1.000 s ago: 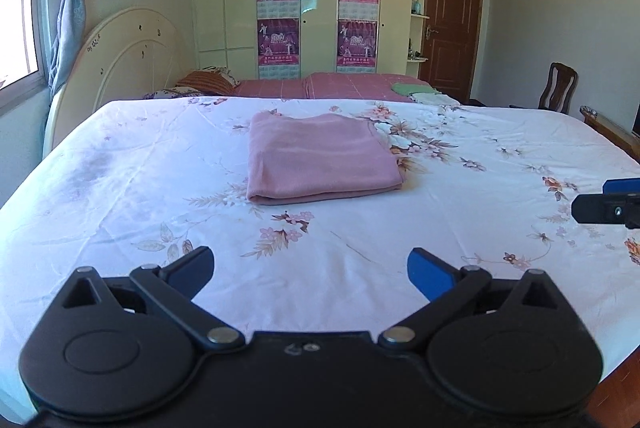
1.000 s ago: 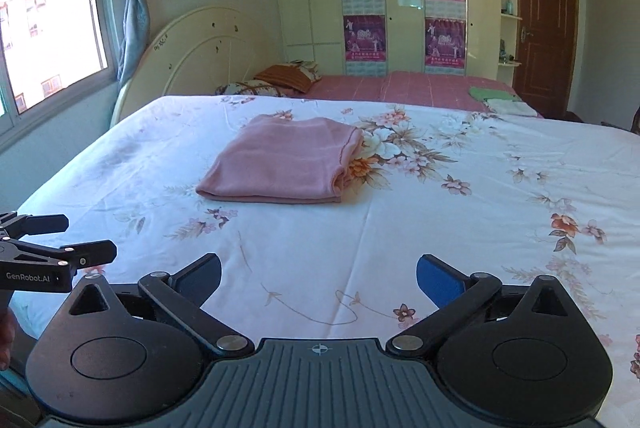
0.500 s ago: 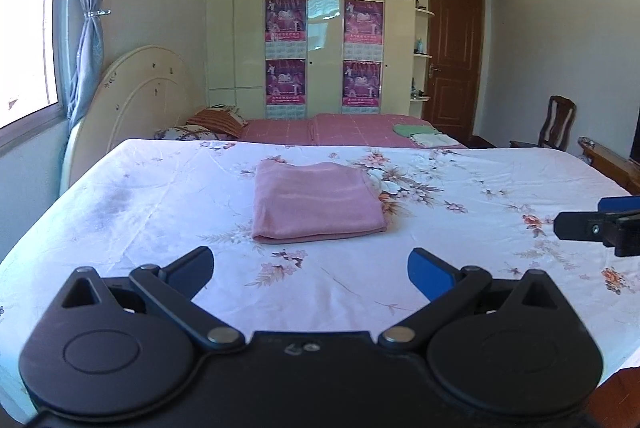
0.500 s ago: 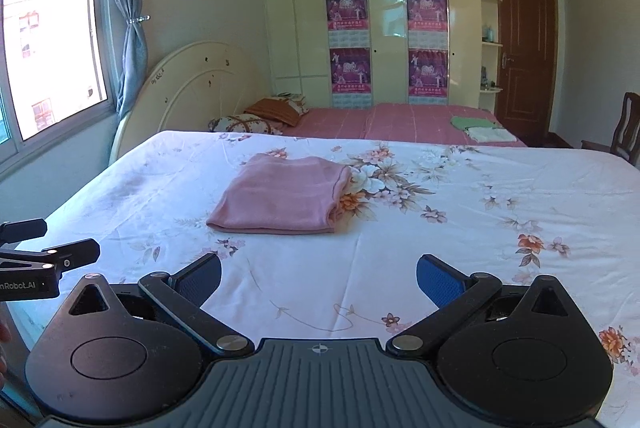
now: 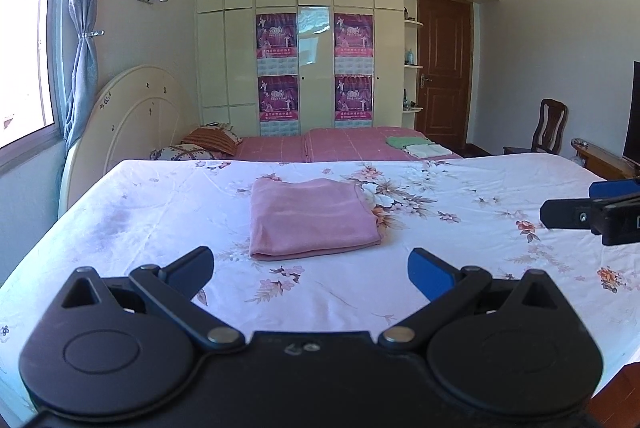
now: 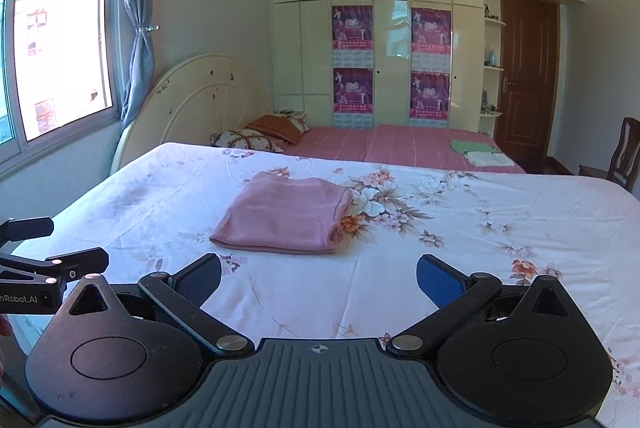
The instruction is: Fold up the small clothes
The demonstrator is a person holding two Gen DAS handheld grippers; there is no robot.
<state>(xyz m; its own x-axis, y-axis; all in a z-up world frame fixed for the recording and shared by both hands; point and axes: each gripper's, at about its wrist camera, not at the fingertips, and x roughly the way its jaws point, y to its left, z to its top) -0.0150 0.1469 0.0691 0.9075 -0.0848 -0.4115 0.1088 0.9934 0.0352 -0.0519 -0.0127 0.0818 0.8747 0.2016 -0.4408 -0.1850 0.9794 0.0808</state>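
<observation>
Floral bedsheet; wooden chair beside brown door.

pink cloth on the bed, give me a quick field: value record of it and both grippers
garment: pink cloth, folded into a flat rectangle
surface: floral bedsheet, cloth lies near its middle
left gripper: open, empty, held short of the cloth
right gripper: open, empty, held short of the cloth
contact: neither gripper touches the cloth
background: green and white folded items on the far pink bed
</observation>
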